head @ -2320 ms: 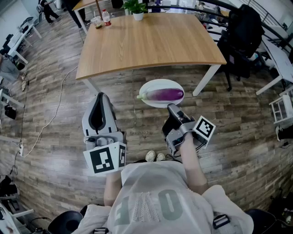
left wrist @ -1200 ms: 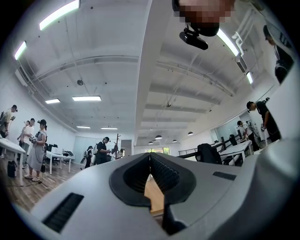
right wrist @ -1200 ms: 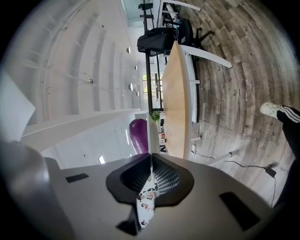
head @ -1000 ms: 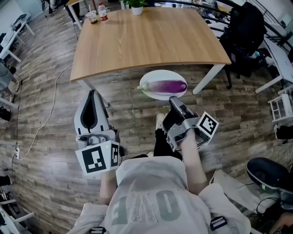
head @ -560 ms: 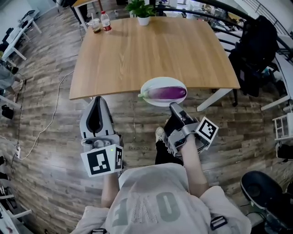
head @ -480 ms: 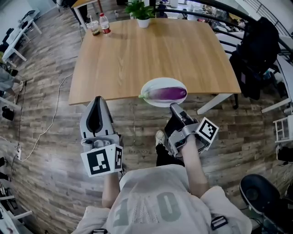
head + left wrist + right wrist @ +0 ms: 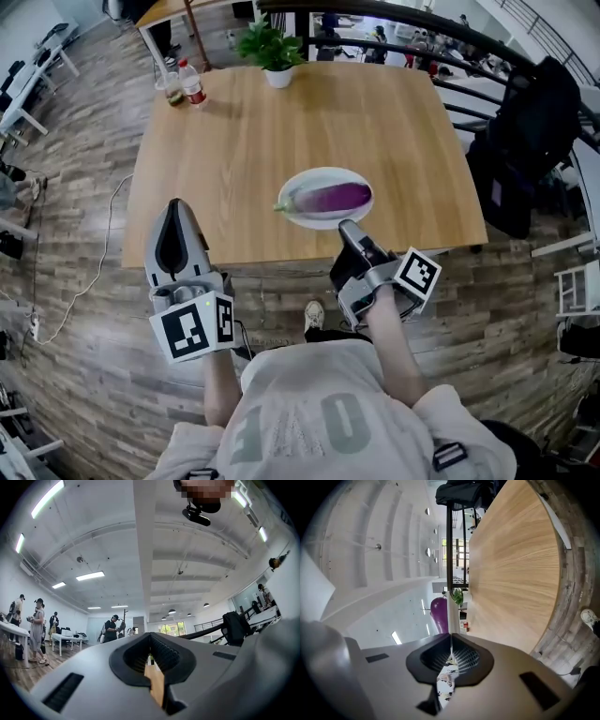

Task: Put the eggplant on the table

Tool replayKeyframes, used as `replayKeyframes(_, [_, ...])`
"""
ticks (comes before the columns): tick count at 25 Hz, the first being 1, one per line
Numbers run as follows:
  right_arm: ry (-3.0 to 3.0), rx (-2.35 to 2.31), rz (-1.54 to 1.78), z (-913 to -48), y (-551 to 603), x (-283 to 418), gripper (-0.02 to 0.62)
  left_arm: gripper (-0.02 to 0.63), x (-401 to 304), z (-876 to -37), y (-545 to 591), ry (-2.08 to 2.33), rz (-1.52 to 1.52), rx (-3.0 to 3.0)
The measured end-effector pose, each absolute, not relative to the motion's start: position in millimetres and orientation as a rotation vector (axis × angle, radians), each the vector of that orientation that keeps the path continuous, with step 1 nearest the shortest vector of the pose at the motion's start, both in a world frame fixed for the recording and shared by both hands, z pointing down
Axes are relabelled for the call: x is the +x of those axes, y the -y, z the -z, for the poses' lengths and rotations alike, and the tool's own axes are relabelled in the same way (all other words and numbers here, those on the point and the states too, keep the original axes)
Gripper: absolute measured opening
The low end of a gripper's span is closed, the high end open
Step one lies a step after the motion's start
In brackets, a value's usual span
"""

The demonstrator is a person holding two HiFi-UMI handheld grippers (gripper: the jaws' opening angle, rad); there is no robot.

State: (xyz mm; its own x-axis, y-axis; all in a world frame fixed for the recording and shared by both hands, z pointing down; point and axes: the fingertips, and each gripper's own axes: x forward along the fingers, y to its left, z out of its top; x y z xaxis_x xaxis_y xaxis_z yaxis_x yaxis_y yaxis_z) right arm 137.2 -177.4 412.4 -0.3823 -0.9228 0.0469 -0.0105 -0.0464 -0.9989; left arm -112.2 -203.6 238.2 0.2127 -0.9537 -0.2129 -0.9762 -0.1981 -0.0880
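Currently, eggplant: the eggplant (image 7: 330,198) lies lengthwise on a white plate (image 7: 323,175), just below the centre of the head view, green stem end pointing to the frame's left.
Plate: over the near half of the wooden table (image 7: 281,122), inside its front edge; from above it cannot be told whether it hangs above the wood or already touches it.
Right gripper: the right gripper (image 7: 347,228) has its jaws pinched together on the plate's near rim; its own view shows the thin rim running between them, with the purple fruit beyond.
Left gripper: the left gripper (image 7: 174,206) has its jaws together with nothing in them, at the lower left over the table's front edge, well apart from the plate.
Far end of table: a potted plant (image 7: 270,49), a bottle (image 7: 192,86) and a cup (image 7: 171,91) stand at the upper left, well clear of the plate.
Step in hand: judged to be carrying the plate in to set it down.
Doing it well: keep the plate level, since the round eggplant would likely roll towards a dipped rim.
Release: lower flat onto the bare wood and open the jaws only once the base sits fully on it.
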Motion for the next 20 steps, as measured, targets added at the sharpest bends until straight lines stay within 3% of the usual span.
replayKeyframes(20, [-1.394,-1.028,1.603,-441.2,250.1,134.7,0.026,0.009,-89.4,-229.6,284.5,-1.787,-0.175,-2.315])
